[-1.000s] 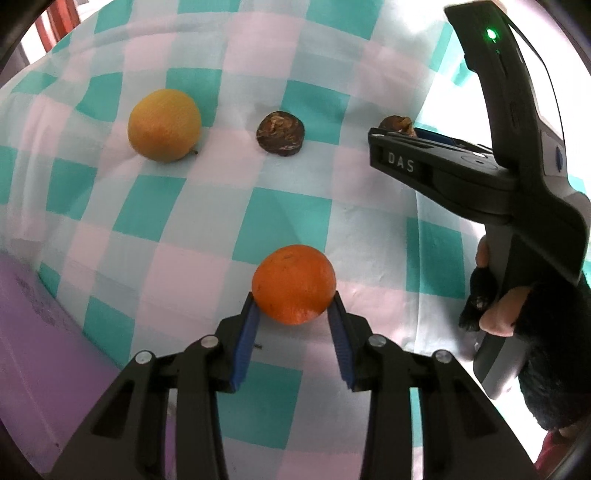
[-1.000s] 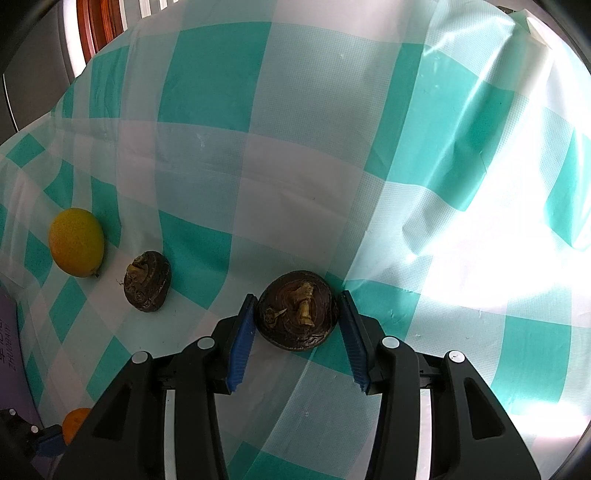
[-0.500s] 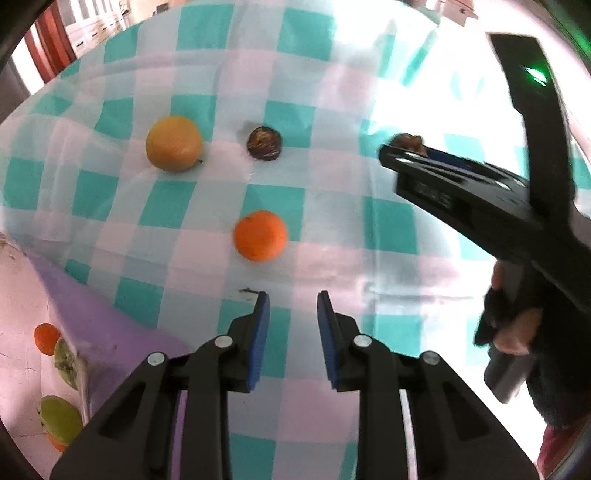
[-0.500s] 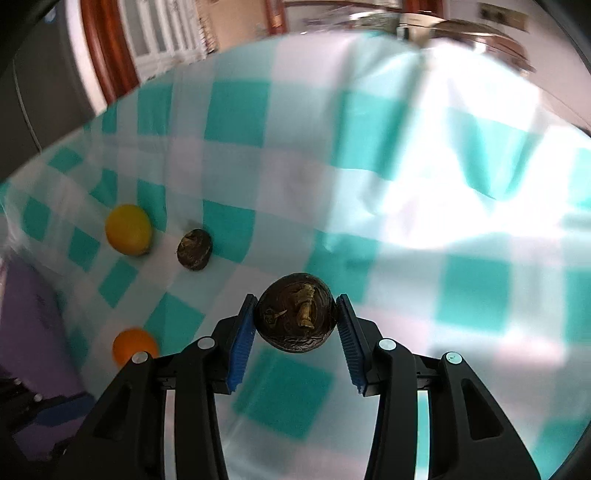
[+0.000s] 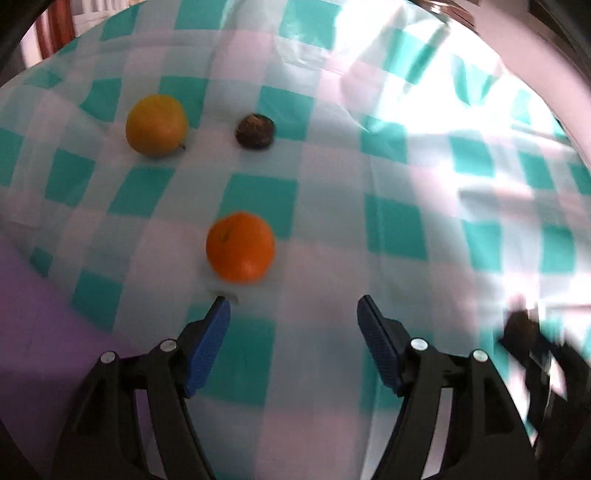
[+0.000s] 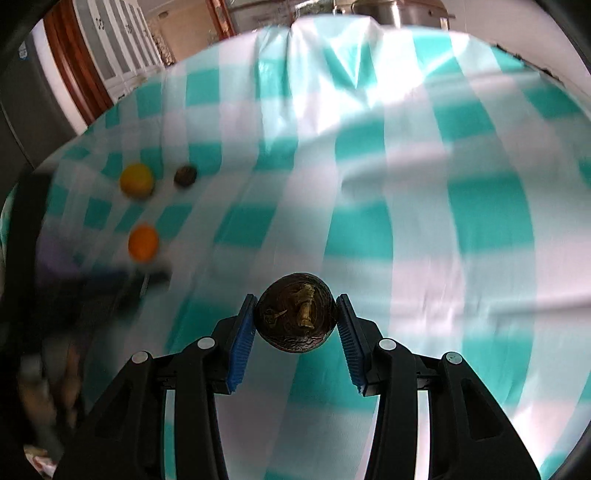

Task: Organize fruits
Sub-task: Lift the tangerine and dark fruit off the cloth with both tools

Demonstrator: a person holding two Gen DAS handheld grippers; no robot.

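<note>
Right gripper (image 6: 295, 325) is clamped on a dark brown wrinkled fruit (image 6: 295, 317), blue pads (image 6: 243, 332) pressing both its sides, held up off the checked tablecloth (image 6: 369, 184). Nothing sits between it and the cloth below. Off to its left, motion-blurred, the left gripper (image 6: 122, 280) shows as a dark smear just under the orange (image 6: 143, 242).

Left gripper (image 5: 293, 317) has its jaws wide apart, holding nothing, blue pads (image 5: 208, 343) over the cloth (image 5: 332, 221). The orange (image 5: 240, 246) lies on the bench just ahead of the left pad's tip, close but apart, slightly left of the gripper's centre line. Nothing blocks the gap between the jaws and the orange.

Further out: a yellow-orange fruit (image 5: 156, 124) at upper left, and a second dark brown fruit (image 5: 255, 131) just to its right, apart from it, both resting on the cloth. Same pair in the right wrist view, yellow fruit (image 6: 136, 180) and small dark one (image 6: 184, 176) side by side, well away from the held fruit.

Purple surface (image 5: 33, 314) at the cloth's left edge. Blurred dark shape (image 5: 528, 332) at lower right of the left wrist view, too smeared to read clearly. Wooden door frame (image 6: 74, 55) and a metal pot (image 6: 391, 11) behind the bench.
</note>
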